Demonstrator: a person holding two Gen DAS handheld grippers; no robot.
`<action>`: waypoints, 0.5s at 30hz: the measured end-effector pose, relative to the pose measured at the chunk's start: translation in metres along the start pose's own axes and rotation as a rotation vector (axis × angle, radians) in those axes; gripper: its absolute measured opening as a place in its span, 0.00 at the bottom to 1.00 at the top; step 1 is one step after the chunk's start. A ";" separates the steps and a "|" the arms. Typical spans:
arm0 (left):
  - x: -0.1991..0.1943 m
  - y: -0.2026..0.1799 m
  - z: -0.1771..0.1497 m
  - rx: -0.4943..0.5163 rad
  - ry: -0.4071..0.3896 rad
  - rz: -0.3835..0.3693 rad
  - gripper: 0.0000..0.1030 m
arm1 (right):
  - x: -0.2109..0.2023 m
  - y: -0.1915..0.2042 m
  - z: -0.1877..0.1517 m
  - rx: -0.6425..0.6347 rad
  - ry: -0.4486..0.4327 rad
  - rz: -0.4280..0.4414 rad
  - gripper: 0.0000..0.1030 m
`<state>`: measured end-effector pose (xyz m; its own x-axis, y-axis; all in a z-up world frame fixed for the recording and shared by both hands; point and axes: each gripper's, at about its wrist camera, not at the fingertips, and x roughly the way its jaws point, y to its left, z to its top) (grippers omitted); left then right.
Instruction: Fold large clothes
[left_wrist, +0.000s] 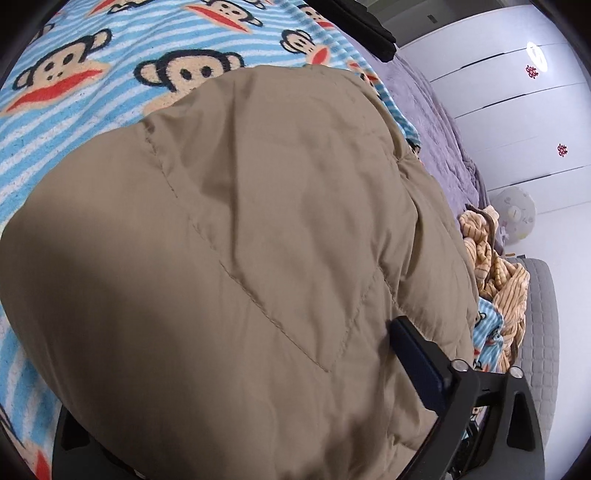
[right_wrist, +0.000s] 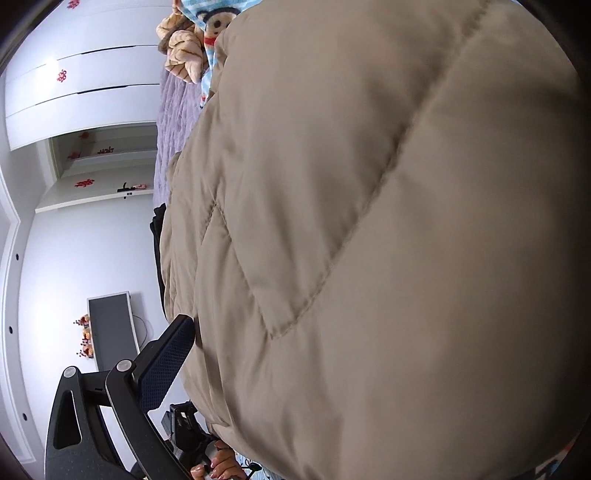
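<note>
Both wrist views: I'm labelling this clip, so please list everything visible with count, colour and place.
Quilted padded jacket: one, tan, draped over both grippers, filling both views.
Fleece monkey-print blanket: one, blue-and-white striped, under the jacket.
Bed cover: one, lilac, beyond the blanket.
Ribbed plush fabric: one bundle, yellow-brown, at the bed's edge.
Wardrobe doors: several, white with red stickers, behind the bed.
Flat screen: one, grey, on the wall in the right wrist view.
Left gripper: black, one finger visible, the other hidden under the jacket.
Right gripper: black, likewise.
Hand: one, at the bottom edge of the right wrist view.
</note>
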<state>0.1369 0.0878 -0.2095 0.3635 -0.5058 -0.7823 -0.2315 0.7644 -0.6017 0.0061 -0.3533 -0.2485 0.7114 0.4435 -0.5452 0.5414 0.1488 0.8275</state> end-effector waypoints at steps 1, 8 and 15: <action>-0.002 -0.001 0.002 0.008 -0.009 -0.012 0.66 | -0.001 0.000 -0.001 0.003 0.002 -0.003 0.90; -0.035 -0.018 0.005 0.146 -0.058 -0.059 0.22 | -0.013 0.004 -0.008 -0.017 -0.001 0.035 0.31; -0.086 -0.026 -0.015 0.295 -0.068 -0.058 0.20 | -0.043 0.008 -0.039 -0.071 0.004 0.048 0.27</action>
<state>0.0980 0.1056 -0.1292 0.4304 -0.5319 -0.7293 0.0598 0.8230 -0.5650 -0.0379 -0.3366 -0.2128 0.7338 0.4554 -0.5042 0.4736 0.1892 0.8602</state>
